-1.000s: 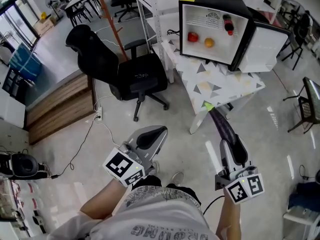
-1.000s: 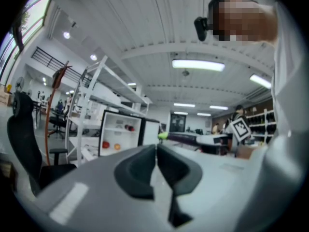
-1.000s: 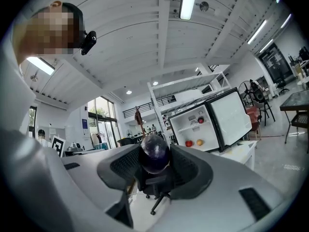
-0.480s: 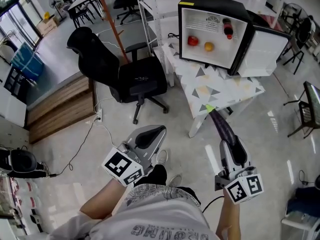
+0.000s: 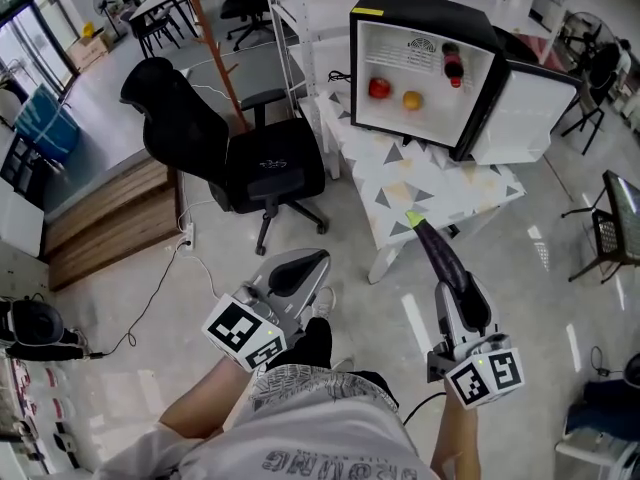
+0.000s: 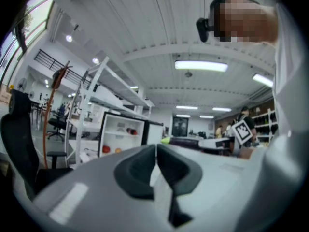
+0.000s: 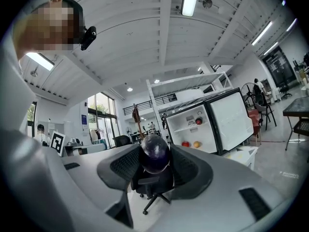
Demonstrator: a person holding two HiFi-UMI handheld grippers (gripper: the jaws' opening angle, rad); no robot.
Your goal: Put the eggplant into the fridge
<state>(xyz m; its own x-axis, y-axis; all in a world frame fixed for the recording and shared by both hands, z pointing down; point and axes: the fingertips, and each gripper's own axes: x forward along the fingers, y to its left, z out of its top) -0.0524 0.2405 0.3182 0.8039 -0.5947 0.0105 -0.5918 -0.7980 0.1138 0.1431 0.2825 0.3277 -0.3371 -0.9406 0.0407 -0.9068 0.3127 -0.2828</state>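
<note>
Right gripper [image 7: 155, 166] clamps the long dark-purple eggplant [image 5: 440, 253], aimed at the open black mini fridge [image 5: 425, 13] at twelve o'clock; left gripper [image 6: 155, 161] is clenched empty. Carrying step: next, close in, reach inside.

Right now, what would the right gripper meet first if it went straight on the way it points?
Probably the near edge of the patterned table, the held eggplant leading, though the office chair lies close beside that line. Depth unclear.

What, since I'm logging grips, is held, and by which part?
The right gripper holds the eggplant by its rounded end; the left gripper holds nothing.
</note>
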